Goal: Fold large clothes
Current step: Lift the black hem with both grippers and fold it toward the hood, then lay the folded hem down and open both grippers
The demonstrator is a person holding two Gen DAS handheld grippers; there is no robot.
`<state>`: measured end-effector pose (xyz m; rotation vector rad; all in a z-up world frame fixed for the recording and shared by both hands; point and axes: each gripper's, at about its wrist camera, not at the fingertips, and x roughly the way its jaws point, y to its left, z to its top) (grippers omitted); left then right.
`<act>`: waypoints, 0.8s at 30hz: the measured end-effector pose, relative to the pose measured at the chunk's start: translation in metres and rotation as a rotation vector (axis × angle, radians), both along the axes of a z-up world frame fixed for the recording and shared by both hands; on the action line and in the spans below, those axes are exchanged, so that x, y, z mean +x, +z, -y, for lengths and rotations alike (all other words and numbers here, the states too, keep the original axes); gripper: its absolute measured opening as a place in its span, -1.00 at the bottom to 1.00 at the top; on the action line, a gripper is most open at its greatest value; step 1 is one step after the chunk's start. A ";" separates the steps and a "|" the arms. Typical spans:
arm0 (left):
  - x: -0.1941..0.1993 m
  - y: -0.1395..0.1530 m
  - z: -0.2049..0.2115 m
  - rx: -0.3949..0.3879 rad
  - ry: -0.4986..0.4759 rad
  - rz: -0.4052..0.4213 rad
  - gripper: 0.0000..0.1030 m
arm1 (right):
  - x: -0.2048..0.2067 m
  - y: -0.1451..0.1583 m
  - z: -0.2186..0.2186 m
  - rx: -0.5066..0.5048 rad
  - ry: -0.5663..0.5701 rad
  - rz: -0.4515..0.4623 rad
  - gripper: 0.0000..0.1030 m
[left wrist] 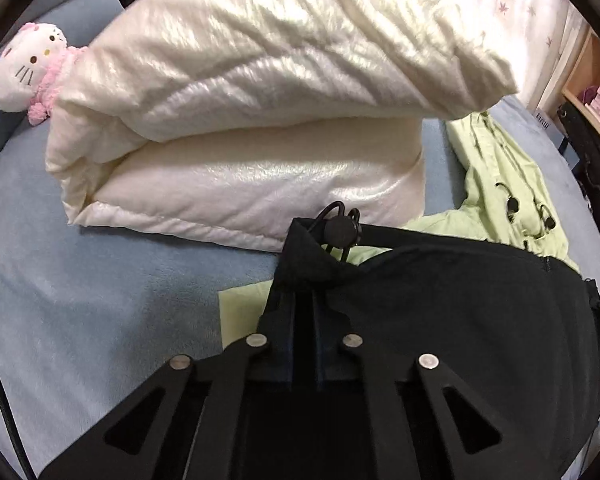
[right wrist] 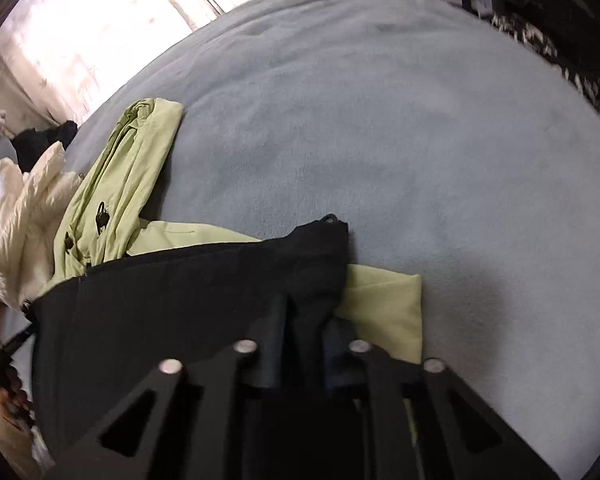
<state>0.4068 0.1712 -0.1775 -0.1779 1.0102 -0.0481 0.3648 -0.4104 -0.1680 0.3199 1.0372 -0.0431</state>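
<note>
Place: a bedroom in a home.
Bed: a wide bed [right wrist: 420, 128] under a soft blue-grey cover, spreading ahead of the fingers and to both sides.
Bedding: a folded cream duvet [left wrist: 236, 120] beyond the left fingers.
Toy: a pink-and-white plush cat [left wrist: 28, 72] far left of the fingers, against the duvet.
Clothes: a light green jacket [left wrist: 504, 184] lying on the bed.
Window side: a pale leaf-print curtain [left wrist: 512, 4] beyond the duvet.
Storage: a wooden shelf [left wrist: 592, 80] with small boxes, far right.

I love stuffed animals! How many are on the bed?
1: a white-and-pink cat plush beside the cream comforter. More may hide behind it.
</note>
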 end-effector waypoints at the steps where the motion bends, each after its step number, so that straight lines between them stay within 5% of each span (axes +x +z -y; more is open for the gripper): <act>1: -0.002 0.003 -0.001 -0.008 0.004 0.011 -0.93 | -0.006 0.006 0.001 -0.010 -0.017 0.024 -0.92; 5: -0.003 0.011 0.005 0.025 0.020 0.059 -0.94 | -0.023 0.028 0.001 -0.068 -0.066 0.119 -0.93; 8: 0.004 0.001 0.011 0.071 0.053 0.045 -0.94 | -0.011 0.017 -0.009 -0.129 -0.063 0.093 -0.93; 14: -0.005 0.009 0.008 0.067 0.149 0.153 -0.95 | -0.002 0.028 -0.027 -0.201 -0.080 0.218 -0.93; 16: -0.006 0.009 0.010 0.092 0.164 0.178 -0.95 | 0.006 0.024 -0.029 -0.211 -0.097 0.203 -0.93; 20: 0.001 -0.001 0.024 0.170 0.177 0.168 -0.94 | 0.034 -0.009 -0.030 -0.219 -0.117 0.015 -0.82; 24: -0.006 0.007 0.023 0.171 0.173 0.170 -0.90 | 0.029 0.002 -0.024 -0.171 -0.158 0.008 -0.73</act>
